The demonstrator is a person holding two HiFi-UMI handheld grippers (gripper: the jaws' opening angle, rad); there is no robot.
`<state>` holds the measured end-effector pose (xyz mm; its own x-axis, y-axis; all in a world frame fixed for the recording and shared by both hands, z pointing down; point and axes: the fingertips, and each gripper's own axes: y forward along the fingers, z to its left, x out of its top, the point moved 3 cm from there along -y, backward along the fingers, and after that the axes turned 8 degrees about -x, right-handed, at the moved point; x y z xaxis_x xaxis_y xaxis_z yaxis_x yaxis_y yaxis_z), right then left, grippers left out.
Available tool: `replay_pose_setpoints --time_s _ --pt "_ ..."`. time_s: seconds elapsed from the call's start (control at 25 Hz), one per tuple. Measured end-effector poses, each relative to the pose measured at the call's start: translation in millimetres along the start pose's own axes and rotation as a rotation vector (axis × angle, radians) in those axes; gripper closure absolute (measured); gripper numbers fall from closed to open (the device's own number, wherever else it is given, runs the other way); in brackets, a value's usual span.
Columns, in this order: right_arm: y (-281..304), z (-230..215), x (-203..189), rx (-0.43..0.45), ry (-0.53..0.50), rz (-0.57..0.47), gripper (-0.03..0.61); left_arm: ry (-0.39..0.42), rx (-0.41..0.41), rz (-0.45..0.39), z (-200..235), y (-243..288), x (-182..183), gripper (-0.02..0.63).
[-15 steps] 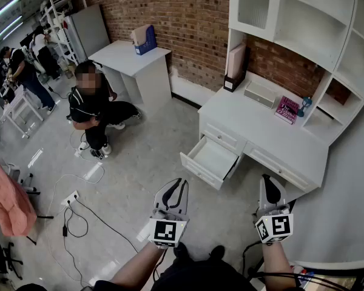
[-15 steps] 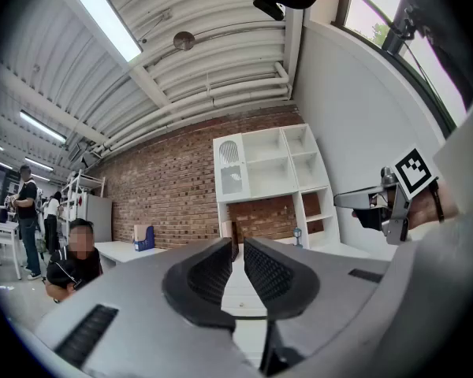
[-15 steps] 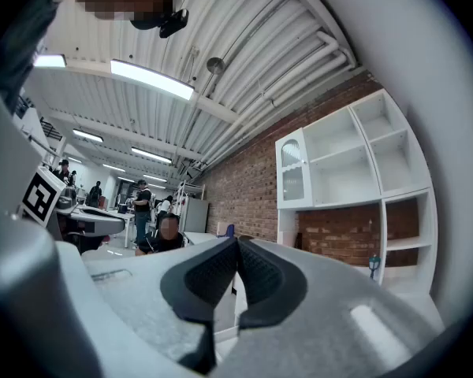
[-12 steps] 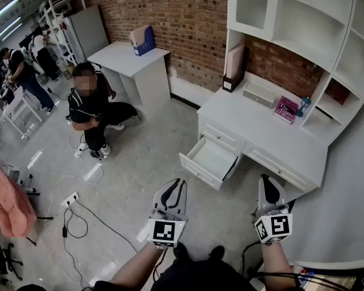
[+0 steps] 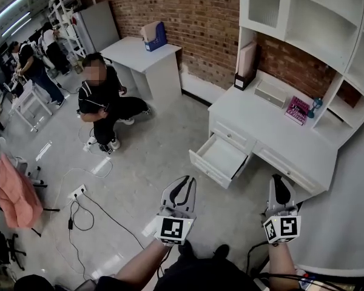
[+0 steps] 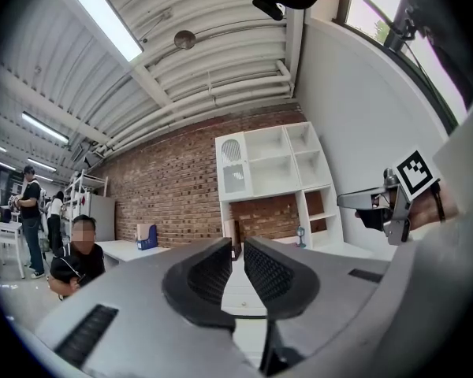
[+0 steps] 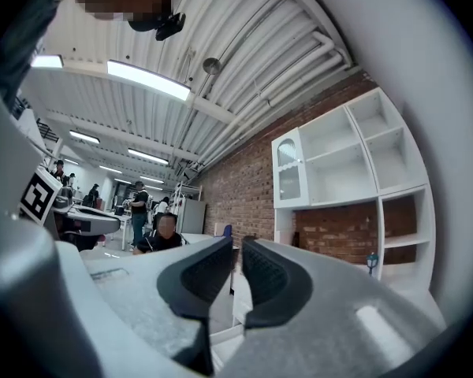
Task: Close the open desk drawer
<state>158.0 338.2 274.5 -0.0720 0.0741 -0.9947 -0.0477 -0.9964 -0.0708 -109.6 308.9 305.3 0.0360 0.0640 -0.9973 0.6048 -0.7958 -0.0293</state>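
The white desk (image 5: 273,132) stands against the brick wall, and its left drawer (image 5: 220,160) is pulled out and empty. Both grippers hang level over the floor, short of the desk and touching nothing. My left gripper (image 5: 184,182) is shut and empty, down and to the left of the drawer front. My right gripper (image 5: 281,180) is shut and empty too, below the desk's front edge. In the left gripper view the shut jaws (image 6: 236,248) point at the desk and the right gripper (image 6: 386,203) shows to the side. In the right gripper view its gripper (image 7: 236,246) holds nothing.
A person (image 5: 102,99) crouches on the floor left of the desk. Cables and a power strip (image 5: 77,194) lie on the floor at the left. A small white table (image 5: 147,58) with a blue file box stands at the wall. More people stand at the back left.
The head view has shifted, so desk, drawer and crouching person sit a little further right in the picture. Both grippers keep the same shut, level stance.
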Motion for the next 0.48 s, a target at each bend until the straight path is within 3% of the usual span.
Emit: replay_pose_setpoints --time_s 0.12,0.16,0.28,0.48 --pt "2 -9 -11 -0.022 0.019 0.017 0.414 -0.01 0.011 -0.002 -1 0 -7 0.551" --pt "3 -11 -15 -0.027 0.023 0.023 0.397 -0.017 0.004 0.007 -2 0 -13 0.501" --pt "3 -13 -26 -0.033 0.027 0.044 0.388 -0.046 -0.028 0.059 -5 -3 -32 0.387" --pt "11 -12 -27 -0.05 0.042 0.043 0.374 -0.053 -0.046 0.094 1 -5 -45 0.36"
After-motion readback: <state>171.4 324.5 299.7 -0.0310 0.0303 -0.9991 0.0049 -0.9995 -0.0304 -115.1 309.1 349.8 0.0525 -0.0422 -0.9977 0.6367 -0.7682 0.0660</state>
